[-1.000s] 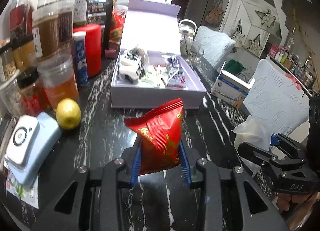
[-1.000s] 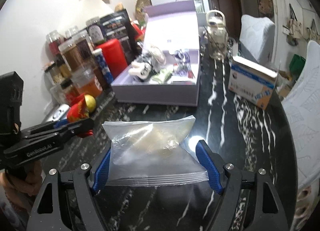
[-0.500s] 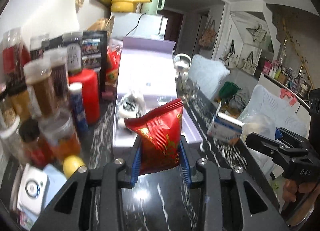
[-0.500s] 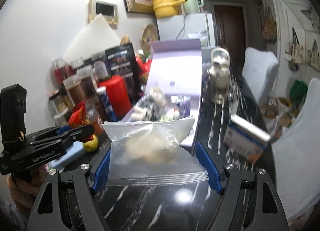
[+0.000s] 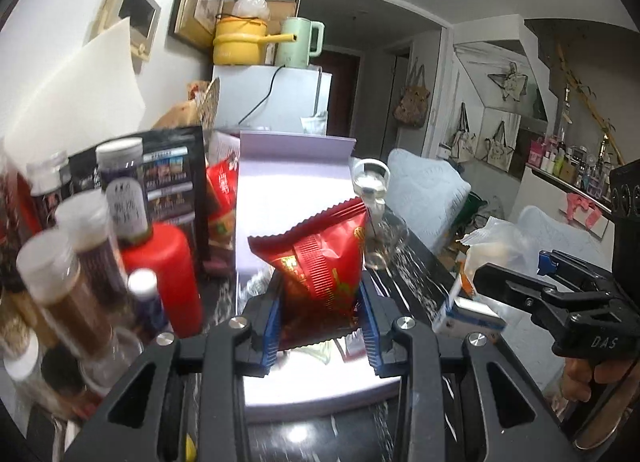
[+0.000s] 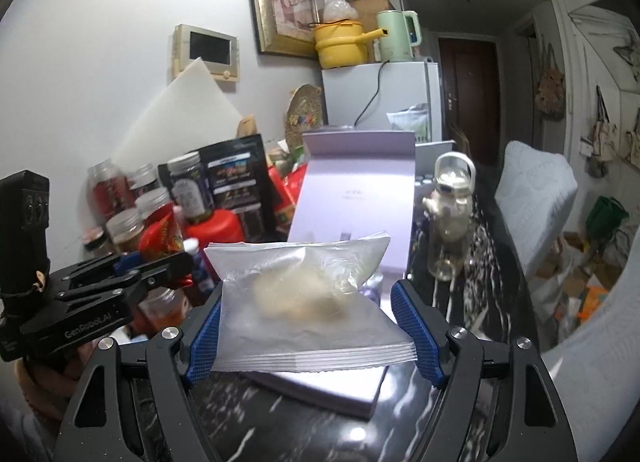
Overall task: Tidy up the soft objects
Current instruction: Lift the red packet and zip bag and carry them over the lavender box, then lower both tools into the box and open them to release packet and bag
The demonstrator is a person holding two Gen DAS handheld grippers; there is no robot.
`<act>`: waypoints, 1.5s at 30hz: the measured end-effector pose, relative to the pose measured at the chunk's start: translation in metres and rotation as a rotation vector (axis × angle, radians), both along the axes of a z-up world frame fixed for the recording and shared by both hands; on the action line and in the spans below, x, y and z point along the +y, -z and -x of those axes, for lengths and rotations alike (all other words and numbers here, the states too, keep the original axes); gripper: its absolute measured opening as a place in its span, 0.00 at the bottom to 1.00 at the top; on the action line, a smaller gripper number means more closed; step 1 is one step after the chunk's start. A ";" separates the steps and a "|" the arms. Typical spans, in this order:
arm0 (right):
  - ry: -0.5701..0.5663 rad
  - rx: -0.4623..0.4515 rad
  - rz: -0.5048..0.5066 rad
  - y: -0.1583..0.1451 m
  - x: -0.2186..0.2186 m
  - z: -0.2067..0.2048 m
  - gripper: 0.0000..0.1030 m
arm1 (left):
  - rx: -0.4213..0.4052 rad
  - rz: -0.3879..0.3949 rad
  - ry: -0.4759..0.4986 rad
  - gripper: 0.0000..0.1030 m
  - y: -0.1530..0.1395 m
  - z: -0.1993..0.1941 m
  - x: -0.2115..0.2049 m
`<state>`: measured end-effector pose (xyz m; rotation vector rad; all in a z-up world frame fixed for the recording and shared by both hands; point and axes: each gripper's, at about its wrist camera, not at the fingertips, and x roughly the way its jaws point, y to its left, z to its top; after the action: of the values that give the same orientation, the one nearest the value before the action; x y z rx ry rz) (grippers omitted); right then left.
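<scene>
The snack packet [image 5: 320,258] is showing bright red with gold print and a zigzag edge. The zip bag [image 6: 308,302] is looking clear and glossy, something pale cream sitting inside. The gripper fingers [image 6: 414,336] are wearing blue, dimpled pads on black frames. The box [image 6: 356,197] is glowing pale lilac, its lid a shade whiter. The tabletop [image 6: 492,326] is gleaming black with white marble veins. The canister [image 5: 168,266] is standing out plain red beside brown-filled jars [image 5: 66,286] with silver caps.
</scene>
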<state>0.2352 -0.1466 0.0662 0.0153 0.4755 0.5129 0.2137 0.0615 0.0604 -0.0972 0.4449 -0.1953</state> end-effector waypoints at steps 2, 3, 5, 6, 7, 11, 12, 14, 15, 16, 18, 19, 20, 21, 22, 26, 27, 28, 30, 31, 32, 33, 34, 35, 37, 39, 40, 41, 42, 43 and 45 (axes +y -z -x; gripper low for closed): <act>-0.005 0.003 -0.014 -0.002 0.001 -0.012 0.77 | -0.012 -0.006 0.009 0.33 -0.005 -0.012 0.000; -0.008 0.007 -0.025 -0.002 0.001 -0.018 0.77 | -0.016 -0.007 0.010 0.33 -0.007 -0.016 0.000; -0.009 0.019 -0.042 -0.002 0.003 -0.032 0.77 | -0.021 -0.022 0.006 0.33 -0.011 -0.027 0.000; -0.009 0.022 -0.044 -0.001 0.004 -0.036 0.77 | -0.029 -0.030 0.001 0.33 -0.012 -0.032 0.000; -0.011 0.024 -0.046 0.000 0.005 -0.041 0.77 | -0.038 -0.039 -0.005 0.33 -0.014 -0.037 0.000; -0.009 0.035 -0.045 0.003 0.009 -0.062 0.77 | -0.039 -0.043 -0.004 0.33 -0.013 -0.054 -0.002; -0.007 0.038 -0.046 0.004 0.009 -0.067 0.77 | -0.034 -0.044 -0.003 0.33 -0.011 -0.059 -0.003; -0.004 0.041 -0.045 0.005 0.011 -0.076 0.77 | -0.020 -0.047 0.000 0.33 -0.006 -0.068 -0.006; 0.000 0.042 -0.043 0.006 0.011 -0.080 0.77 | -0.009 -0.047 0.002 0.33 -0.002 -0.072 -0.006; 0.003 0.044 -0.040 0.008 0.012 -0.083 0.77 | 0.005 -0.045 0.002 0.33 0.004 -0.077 -0.007; 0.005 0.053 -0.029 0.012 0.014 -0.091 0.77 | 0.042 -0.059 0.006 0.33 0.014 -0.087 -0.009; 0.004 0.058 -0.022 0.015 0.015 -0.094 0.77 | 0.057 -0.066 0.009 0.33 0.019 -0.091 -0.010; 0.004 0.063 -0.018 0.017 0.015 -0.096 0.77 | 0.073 -0.071 0.006 0.33 0.023 -0.095 -0.010; 0.004 0.071 -0.012 0.020 0.016 -0.099 0.77 | 0.090 -0.077 0.004 0.33 0.027 -0.099 -0.011; 0.005 0.079 -0.008 0.023 0.016 -0.102 0.77 | 0.105 -0.083 0.006 0.33 0.031 -0.102 -0.012; 0.004 0.124 0.026 0.038 0.017 -0.115 0.77 | 0.151 -0.104 0.010 0.33 0.046 -0.112 -0.017; 0.004 0.128 0.042 0.041 0.018 -0.118 0.77 | 0.164 -0.109 0.014 0.33 0.050 -0.114 -0.018; 0.010 0.137 0.053 0.044 0.018 -0.121 0.77 | 0.180 -0.116 0.019 0.33 0.054 -0.117 -0.021; 0.006 0.169 0.066 0.052 0.019 -0.128 0.77 | 0.205 -0.123 0.026 0.33 0.062 -0.123 -0.023; 0.001 0.185 0.066 0.057 0.018 -0.131 0.77 | 0.218 -0.124 0.030 0.33 0.065 -0.125 -0.025; 0.001 0.194 0.068 0.059 0.018 -0.133 0.77 | 0.233 -0.126 0.036 0.33 0.070 -0.128 -0.027; 0.004 0.205 0.072 0.063 0.018 -0.135 0.77 | 0.247 -0.128 0.042 0.33 0.075 -0.130 -0.029; 0.006 0.213 0.075 0.065 0.018 -0.137 0.77 | 0.258 -0.130 0.046 0.33 0.078 -0.132 -0.031; 0.007 0.222 0.078 0.068 0.018 -0.140 0.77 | 0.269 -0.136 0.047 0.33 0.082 -0.134 -0.032; 0.003 0.240 0.084 0.074 0.019 -0.144 0.77 | 0.290 -0.147 0.050 0.33 0.089 -0.139 -0.035; -0.005 0.265 0.092 0.083 0.021 -0.150 0.77 | 0.318 -0.146 0.060 0.33 0.096 -0.143 -0.037; -0.004 0.286 0.095 0.089 0.022 -0.154 0.77 | 0.334 -0.143 0.069 0.33 0.100 -0.145 -0.037; -0.003 0.302 0.096 0.093 0.022 -0.157 0.77 | 0.350 -0.140 0.073 0.33 0.103 -0.147 -0.037; -0.004 0.317 0.096 0.098 0.022 -0.160 0.77 | 0.364 -0.140 0.075 0.33 0.107 -0.150 -0.036; -0.005 0.335 0.096 0.103 0.022 -0.163 0.77 | 0.376 -0.144 0.074 0.33 0.110 -0.152 -0.036; -0.005 0.356 0.100 0.109 0.023 -0.166 0.77 | 0.394 -0.148 0.070 0.33 0.116 -0.156 -0.035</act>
<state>0.4017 -0.1240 -0.0432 0.0090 0.8489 0.4923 0.3699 0.0263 -0.0552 0.0270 0.8541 -0.2121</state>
